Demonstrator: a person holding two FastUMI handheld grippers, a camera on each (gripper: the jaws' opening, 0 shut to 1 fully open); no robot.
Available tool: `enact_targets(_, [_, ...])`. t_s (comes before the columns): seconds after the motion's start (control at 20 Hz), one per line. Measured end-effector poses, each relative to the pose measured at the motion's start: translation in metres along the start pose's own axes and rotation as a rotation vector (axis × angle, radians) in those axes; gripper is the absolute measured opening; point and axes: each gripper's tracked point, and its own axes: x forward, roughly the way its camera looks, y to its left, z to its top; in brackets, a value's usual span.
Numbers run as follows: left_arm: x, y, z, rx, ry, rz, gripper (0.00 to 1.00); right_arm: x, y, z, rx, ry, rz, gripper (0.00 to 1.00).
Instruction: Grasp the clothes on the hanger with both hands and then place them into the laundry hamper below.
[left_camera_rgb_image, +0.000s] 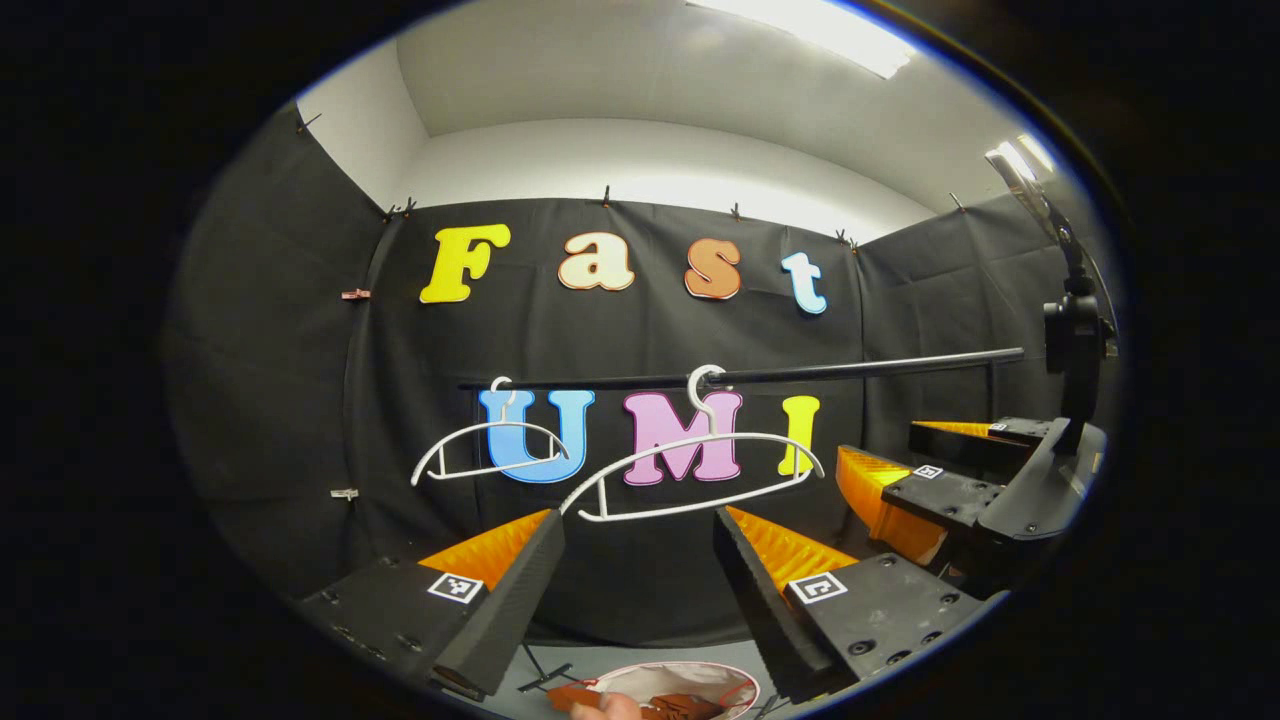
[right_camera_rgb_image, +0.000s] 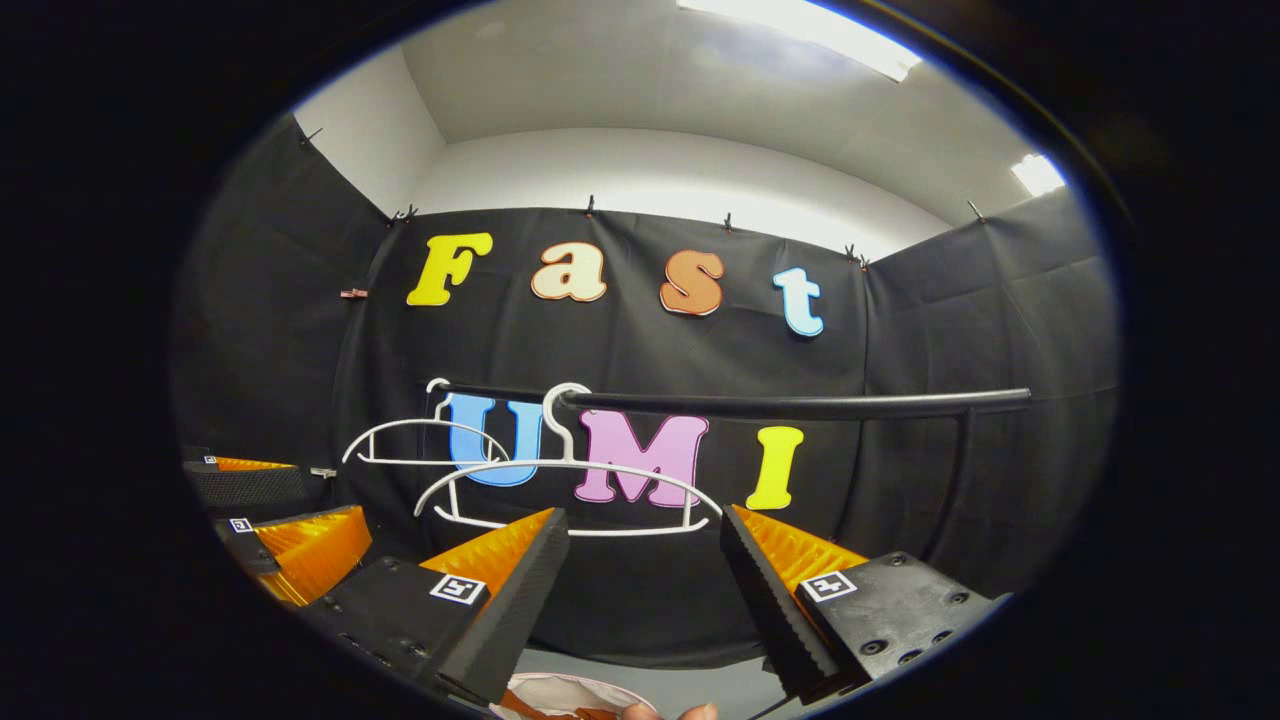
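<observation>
Two white hangers hung bare on the black rail (left_camera_rgb_image: 800, 372): the near hanger (left_camera_rgb_image: 690, 470) and the far hanger (left_camera_rgb_image: 490, 450), neither carrying any garment. Below the rail, at the bottom edge of the left gripper view, the laundry hamper (left_camera_rgb_image: 700, 672) showed a pale rim with reddish-brown clothes (left_camera_rgb_image: 680, 706) lying inside it. Judged from this, the transfer looked done or nearly so; nothing remained on the rail to take down. A fingertip (left_camera_rgb_image: 615, 708) of a person showed at the hamper's edge; its purpose could not be told.

Left claw (left_camera_rgb_image: 640, 590): jaws spread wide, nothing between them, held up level with the near hanger. Right claw (right_camera_rgb_image: 645, 590): likewise spread and holding nothing, pointed at the same hanger (right_camera_rgb_image: 570, 490). The right claw also showed to the right of the rail in the left gripper view.

Surface under the rail: a grey floor (left_camera_rgb_image: 640, 660), little of it visible. Room: black cloth walls (right_camera_rgb_image: 1000, 320) behind the rail, pinned along the top, white ceiling with strip lights (right_camera_rgb_image: 800, 35) above.
</observation>
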Motion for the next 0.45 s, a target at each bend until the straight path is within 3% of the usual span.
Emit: enact_targets(0.45, [0.0003, -0.0016, 0.0019, 0.014, -0.008, -0.014, 0.95, 0.0018, -0.0018, -0.0016, 0.005, 0.004, 0.008, 0.98])
